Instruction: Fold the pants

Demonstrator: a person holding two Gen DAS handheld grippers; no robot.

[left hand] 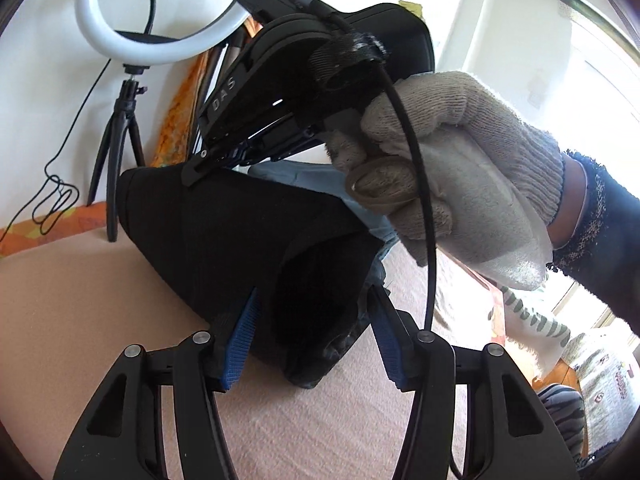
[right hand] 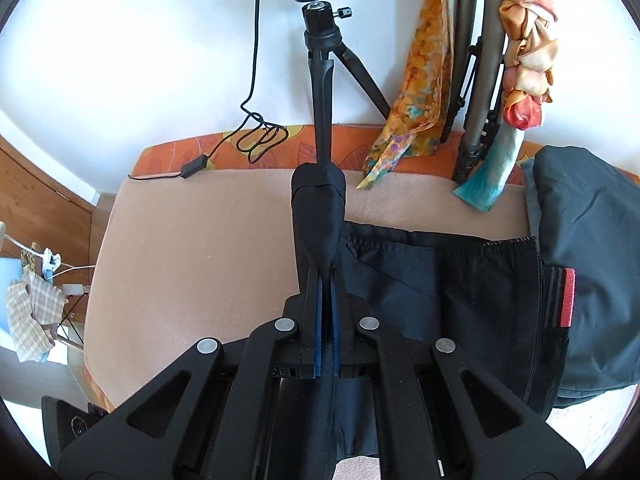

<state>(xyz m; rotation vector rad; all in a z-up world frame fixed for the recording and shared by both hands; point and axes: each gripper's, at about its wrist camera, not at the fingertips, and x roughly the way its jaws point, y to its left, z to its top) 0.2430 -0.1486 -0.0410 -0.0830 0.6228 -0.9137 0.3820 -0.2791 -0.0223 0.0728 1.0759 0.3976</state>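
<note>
1. My right hand-held gripper [right hand: 326, 280] was clamped on a bunched fold of the black pants [right hand: 440, 292], pointing steeply down.
2. My left hand-held gripper [left hand: 312, 316] stood half apart with pants cloth between its jaws; I could not tell whether they pressed on it.
3. From the right grip the pants ran rightward across the peach bed cover [right hand: 200, 260], long axis sideways, so the right gripper led.
</note>
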